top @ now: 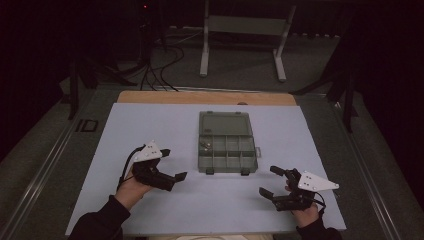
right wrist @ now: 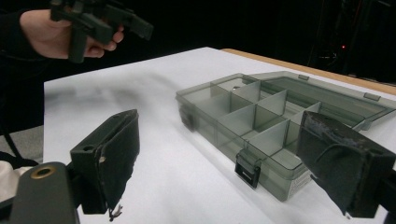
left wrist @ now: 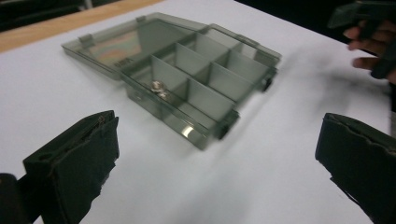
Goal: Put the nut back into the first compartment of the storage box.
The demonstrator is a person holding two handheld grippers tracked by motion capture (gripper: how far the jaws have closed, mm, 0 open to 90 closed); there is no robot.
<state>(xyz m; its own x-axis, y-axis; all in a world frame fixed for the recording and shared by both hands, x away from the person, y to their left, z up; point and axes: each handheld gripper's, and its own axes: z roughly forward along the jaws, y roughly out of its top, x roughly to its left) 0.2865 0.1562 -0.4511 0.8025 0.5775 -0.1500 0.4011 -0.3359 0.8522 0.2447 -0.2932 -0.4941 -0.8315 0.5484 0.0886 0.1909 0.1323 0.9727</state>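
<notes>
**On the white table: an open parts box between two spread grippers**

In the middle of the white table top [top: 150, 125] lies a smoky grey, see-through plastic box [top: 227, 152], its lid [top: 225, 123] folded flat back on the far side. Thin walls split the tray into two rows of small compartments. Two dark clasps [top: 209, 171] sit on the near edge of the tray, and a small tab juts from its right side. In the left gripper view a few small shiny metal bits [left wrist: 157, 87] rest in one compartment of the row next to the lid hinge, at the left end as seen from above; what they are is too small to tell. The other compartments look bare.

The left gripper [top: 172, 164] hovers near the box's left side, held in the person's left hand [top: 134, 187], jaws spread wide and holding nothing. The right gripper [top: 271, 181] is near the front right corner of the box, in the right hand [top: 306, 212], jaws likewise wide apart and gripping nothing. Neither touches the box. A bare strip of wood [top: 205, 97] shows along the table's far edge.
</notes>
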